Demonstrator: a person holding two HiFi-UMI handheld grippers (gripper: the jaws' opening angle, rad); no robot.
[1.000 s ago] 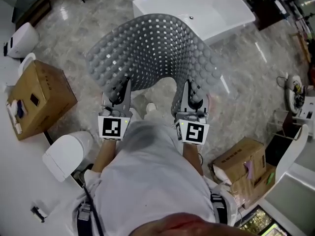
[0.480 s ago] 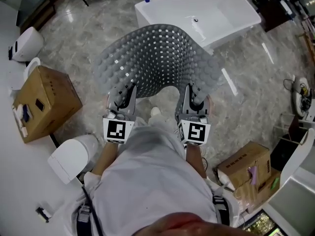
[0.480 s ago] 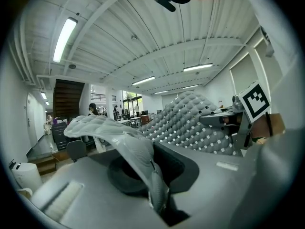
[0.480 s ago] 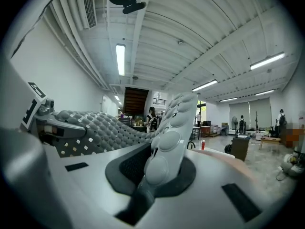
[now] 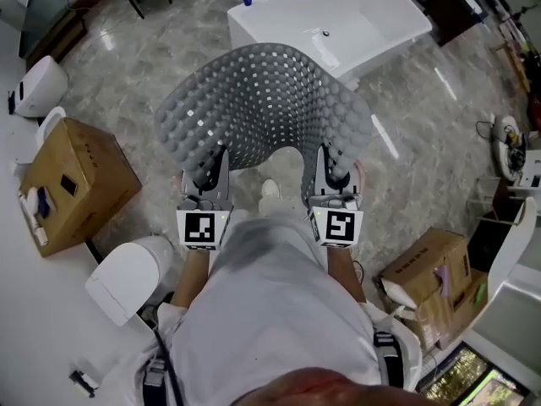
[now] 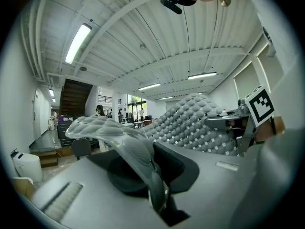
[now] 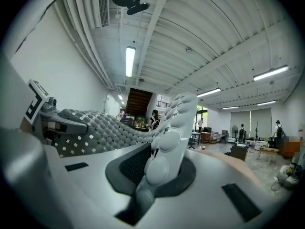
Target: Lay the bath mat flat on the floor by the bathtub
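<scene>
Grey, bubble-textured perforated bath mat, arched in mid-air above the marbled floor, just short of the white bathtub. Left gripper and right gripper each pinch its near edge. Over the last second it has barely shifted; lowering and flattening remain.

Bright, even indoor light; heavy fisheye bending in both gripper views.
Ceiling tube lights glow overhead, and the polished floor carries white glare streaks. The gripper views fade to black at their rounded edges; the nearest foreground looks soft, perhaps out of focus.
</scene>
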